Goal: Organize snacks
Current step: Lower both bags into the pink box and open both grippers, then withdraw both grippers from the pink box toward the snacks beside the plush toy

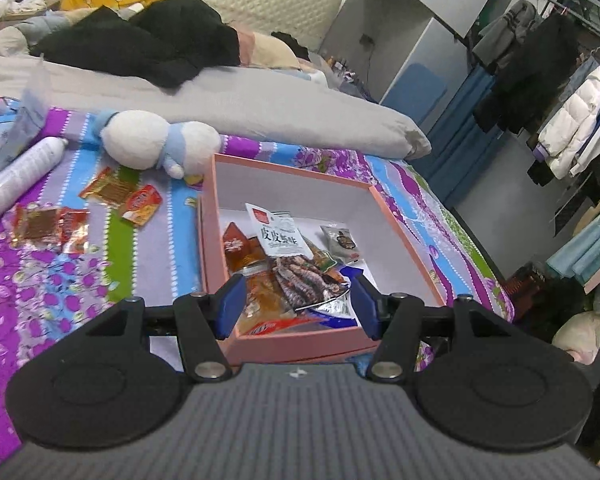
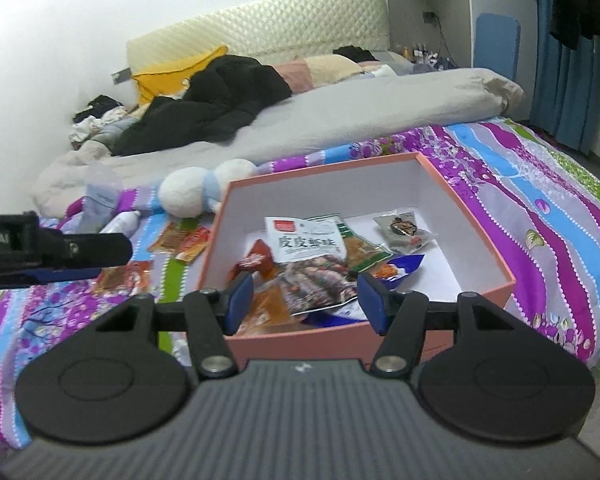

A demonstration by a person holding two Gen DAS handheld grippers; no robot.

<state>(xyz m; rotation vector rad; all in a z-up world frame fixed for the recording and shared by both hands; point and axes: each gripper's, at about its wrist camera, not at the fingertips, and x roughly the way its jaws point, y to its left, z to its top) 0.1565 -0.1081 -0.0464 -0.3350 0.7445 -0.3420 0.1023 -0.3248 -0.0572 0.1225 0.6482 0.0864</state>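
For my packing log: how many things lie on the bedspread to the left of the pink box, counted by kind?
Snack packets: 4
Plush toy: 1
White bottle: 1
Translucent pouch: 1
Total: 7

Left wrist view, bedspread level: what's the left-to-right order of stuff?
White spray bottle → loose snack packets → orange-red snack packet → pink box holding the white shrimp-flavour bag, then the small grey packet.
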